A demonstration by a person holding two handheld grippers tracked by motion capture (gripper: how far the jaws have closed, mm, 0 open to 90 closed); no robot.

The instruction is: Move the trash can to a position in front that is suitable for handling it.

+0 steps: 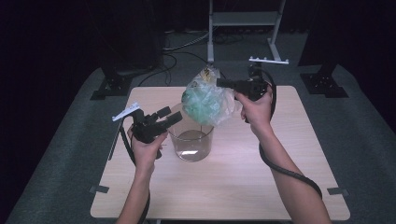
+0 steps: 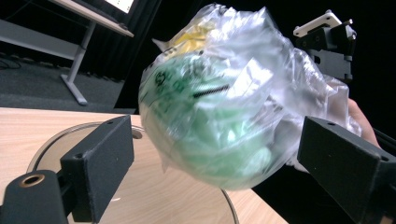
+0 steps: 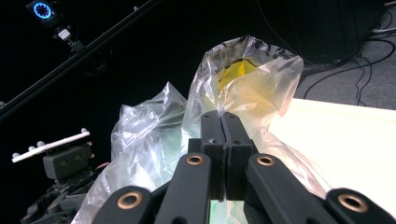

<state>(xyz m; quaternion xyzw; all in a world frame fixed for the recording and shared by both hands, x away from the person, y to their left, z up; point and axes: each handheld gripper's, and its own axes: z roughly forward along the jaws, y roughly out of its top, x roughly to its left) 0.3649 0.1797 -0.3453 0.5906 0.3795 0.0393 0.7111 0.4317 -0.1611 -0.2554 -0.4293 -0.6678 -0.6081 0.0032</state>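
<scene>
A clear plastic bag [image 1: 205, 100] stuffed with green material, with something yellow near its top, hangs over a clear round container [image 1: 191, 142] on the wooden table [image 1: 280, 186]. My right gripper [image 1: 219, 83] is shut on the bag's upper film, and in the right gripper view its jaws [image 3: 223, 119] pinch the plastic [image 3: 243, 88]. My left gripper [image 1: 170, 115] stands open beside the container's left rim, pointing at the bag. In the left gripper view the bag [image 2: 215, 116] hangs ahead between the wide-apart jaws without touching them, above the container's rim [image 2: 56, 140].
A metal stand [image 1: 243, 18] and black cables [image 1: 177, 46] are on the floor behind the table. Dark stand bases [image 1: 112, 86] flank the table's far corners. The right gripper's cable [image 1: 289, 172] trails across the table's right side.
</scene>
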